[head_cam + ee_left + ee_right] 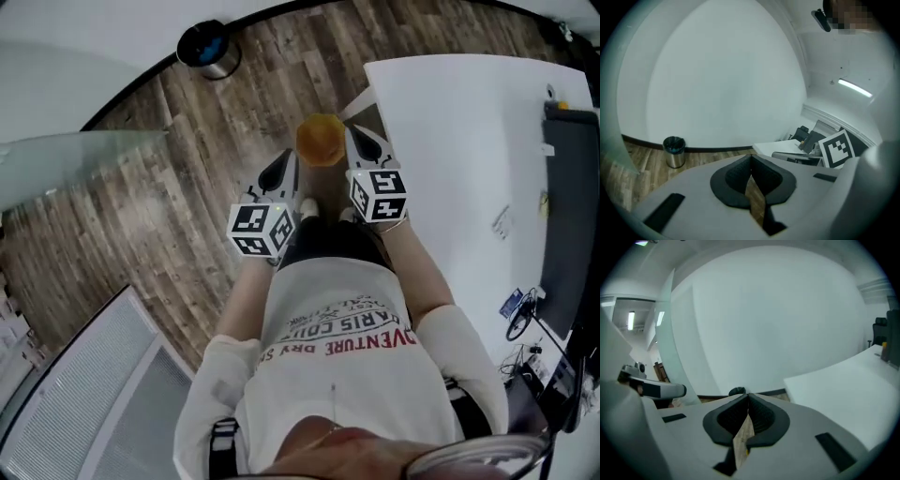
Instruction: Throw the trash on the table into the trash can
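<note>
Wood-plank floor (pixel 178 206) is running under white walls, and the white tabletop (pixel 450 141) is lying to the right of the right hand-held gripper (pixel 367 142). That one and the left hand-held gripper (pixel 281 167) are both clenching on nothing, jaws meeting. An orange rounded thing (pixel 321 139), possibly trash, is showing between them, seemingly lower and ungripped. The trash can (pixel 208 47) is standing well ahead-left across open floor. Probably no piece is in hand; the next move is calling for opened jaws, keeping clear of the tabletop corner.

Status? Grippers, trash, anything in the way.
Left gripper shut, empty. Right gripper shut, empty. Trash can stands off across the wood floor. Orange round thing shows between the gripper tips, by the table corner; unclear what.
</note>
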`<state>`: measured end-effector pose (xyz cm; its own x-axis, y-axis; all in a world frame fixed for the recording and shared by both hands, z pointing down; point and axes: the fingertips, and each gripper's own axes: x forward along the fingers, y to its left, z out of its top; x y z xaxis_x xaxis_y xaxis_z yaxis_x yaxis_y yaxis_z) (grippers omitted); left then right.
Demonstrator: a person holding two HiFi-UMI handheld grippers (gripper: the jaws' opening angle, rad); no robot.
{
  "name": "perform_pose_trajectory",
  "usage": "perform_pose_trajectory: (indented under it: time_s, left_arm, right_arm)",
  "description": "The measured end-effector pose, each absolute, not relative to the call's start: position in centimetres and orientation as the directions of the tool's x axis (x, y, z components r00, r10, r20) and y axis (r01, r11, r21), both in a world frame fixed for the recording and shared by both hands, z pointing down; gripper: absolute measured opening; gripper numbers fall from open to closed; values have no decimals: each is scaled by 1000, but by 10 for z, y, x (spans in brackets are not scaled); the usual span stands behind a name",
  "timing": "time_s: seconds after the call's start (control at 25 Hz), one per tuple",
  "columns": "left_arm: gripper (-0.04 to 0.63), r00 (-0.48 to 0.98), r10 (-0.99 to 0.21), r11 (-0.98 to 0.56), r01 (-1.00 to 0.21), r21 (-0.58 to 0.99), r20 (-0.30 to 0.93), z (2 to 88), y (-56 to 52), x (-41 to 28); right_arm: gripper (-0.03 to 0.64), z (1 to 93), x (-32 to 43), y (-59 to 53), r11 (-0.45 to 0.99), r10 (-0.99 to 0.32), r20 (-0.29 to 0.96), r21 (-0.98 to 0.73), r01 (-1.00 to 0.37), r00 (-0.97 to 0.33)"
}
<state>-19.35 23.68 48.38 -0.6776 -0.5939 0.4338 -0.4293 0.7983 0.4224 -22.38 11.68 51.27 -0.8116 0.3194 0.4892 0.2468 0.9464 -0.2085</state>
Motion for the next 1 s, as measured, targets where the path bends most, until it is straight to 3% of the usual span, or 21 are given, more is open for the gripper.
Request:
perform_pose_trajectory:
  time_s: [0.16, 0.32, 0.48, 0.68, 1.0]
  left_arm:
    - [23, -574, -747, 665, -628, 405, 336, 418, 168, -200]
    - [23, -501, -821, 570, -723, 390, 273, 370, 93, -176]
    - [23, -337, -908, 407, -849, 335, 250, 344, 1, -131]
    - [23, -99, -978, 146, -954, 261, 186, 321, -125, -38]
    - [22, 230, -963, -196, -955, 222, 142, 315, -242, 115]
  right_arm:
    - [26, 428, -195, 43, 974, 136, 365, -221, 57, -921]
    - [26, 380, -128, -41, 967, -7, 316, -241, -87, -949]
    - [26, 348, -56, -124, 951, -197, 260, -184, -249, -945]
    - [26, 339, 64, -222, 866, -443, 246, -131, -483, -862]
    - [26, 360, 249, -307, 629, -717, 289, -123, -768, -634]
